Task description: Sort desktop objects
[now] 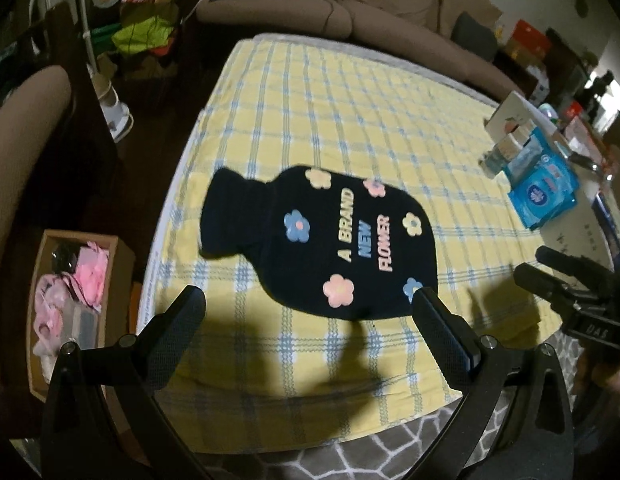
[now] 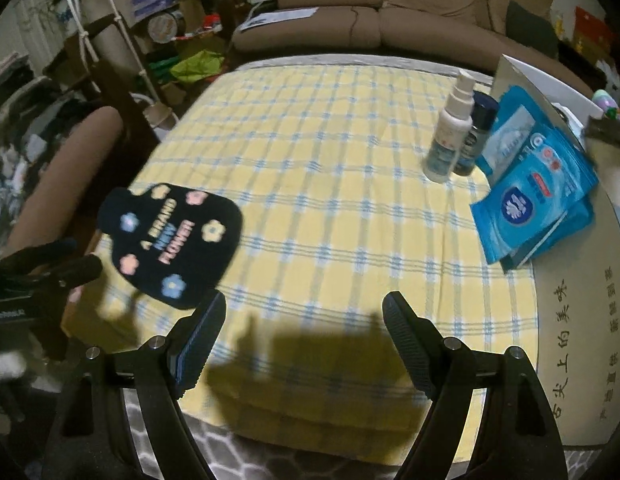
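A black flowered hot-water-bottle cover (image 1: pixel 321 244) lies mid-frame on the yellow checked cloth (image 1: pixel 349 120). The left gripper (image 1: pixel 310 304) and the right gripper (image 2: pixel 304 312) hover at lower frame, jaws apart and empty. Blue wipe packs (image 2: pixel 533 196) sit at right.

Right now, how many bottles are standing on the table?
2. A white spray bottle stands beside a dark-capped bottle, both left of the blue wipe packs. More may hide behind the packs.

My left camera looks down close on the yellow checked tablecloth (image 1: pixel 310 120); my right one faces it from farther right. Both share the black flowered hot-water-bottle cover (image 1: pixel 321 240) (image 2: pixel 174 240).
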